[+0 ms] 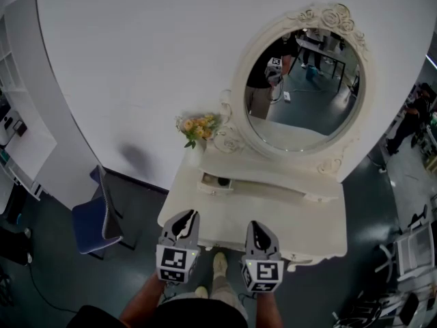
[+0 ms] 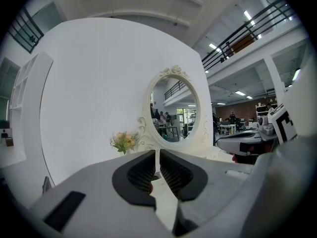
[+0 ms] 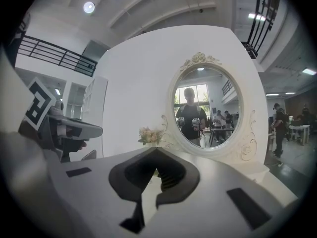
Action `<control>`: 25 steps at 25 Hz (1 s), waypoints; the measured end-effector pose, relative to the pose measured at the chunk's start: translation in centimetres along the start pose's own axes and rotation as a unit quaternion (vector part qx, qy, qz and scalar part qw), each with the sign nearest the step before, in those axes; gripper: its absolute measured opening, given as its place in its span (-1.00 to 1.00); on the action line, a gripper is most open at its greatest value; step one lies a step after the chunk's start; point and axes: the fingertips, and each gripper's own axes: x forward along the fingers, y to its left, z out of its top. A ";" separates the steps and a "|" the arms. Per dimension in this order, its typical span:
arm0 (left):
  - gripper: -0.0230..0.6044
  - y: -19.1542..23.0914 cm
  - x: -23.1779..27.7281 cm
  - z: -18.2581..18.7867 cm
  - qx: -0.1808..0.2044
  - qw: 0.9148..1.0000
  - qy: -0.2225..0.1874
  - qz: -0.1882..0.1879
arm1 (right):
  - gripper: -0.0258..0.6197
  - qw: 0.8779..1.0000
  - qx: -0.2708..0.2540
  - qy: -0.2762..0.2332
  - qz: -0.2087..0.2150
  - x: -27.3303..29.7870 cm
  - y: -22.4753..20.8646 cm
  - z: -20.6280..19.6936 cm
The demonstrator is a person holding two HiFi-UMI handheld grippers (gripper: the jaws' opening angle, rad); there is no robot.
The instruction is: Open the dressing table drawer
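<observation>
Drawer (image 1: 263,188) sits in the raised shelf under the mirror (image 1: 304,87), on the far side of the dressing table (image 1: 321,231). Its long axis runs left-right across the table. It looks a touch proud of the shelf at its left end, though I can't be sure from the head view. A dark spot at that left end (image 1: 224,181) reads as the knob or pull.

Both grippers hang over the near edge of the table, pointing roughly level toward the mirror, with the bare tabletop between them and the drawer.

- Left gripper (image 1: 186,219): jaws nearly together with a thin slit between the pads and nothing in it. The knob lies far and slightly right of its tips.
- Right gripper (image 1: 257,229): jaws together at the tips and empty. It lines up with the drawer's middle, so the knob is far and to its left.

My judgement is that the left gripper is the nearer one to the knob and has the straighter run at it. The slit looks too thin to take a knob, so it would need to widen before closing on it. The pull then comes back toward the near edge, square to the drawer's long axis.

Flowers (image 1: 198,126) stand just left of and beyond the knob — keep the left gripper clear of them on the way in. Neither gripper view shows the drawer, as each gripper's own body blocks it.
</observation>
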 end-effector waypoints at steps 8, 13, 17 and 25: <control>-0.88 -0.7 -3.1 -0.5 0.002 1.000 0.002 -0.005 | -0.92 1.000 0.002 0.000 -0.001 -2.7 1.8 -0.4; -0.90 -1.1 -4.1 -0.9 0.002 1.000 0.004 -0.008 | -0.92 1.000 0.001 0.004 -0.003 -3.9 2.2 -0.7; -0.90 -1.3 -4.4 -0.9 0.001 1.000 0.003 -0.010 | -0.92 1.000 -0.001 0.001 -0.006 -4.3 2.1 -0.6; -0.91 -1.7 -4.1 -0.7 0.003 1.000 0.002 -0.011 | -0.93 1.000 -0.002 0.000 -0.010 -4.4 1.5 -0.6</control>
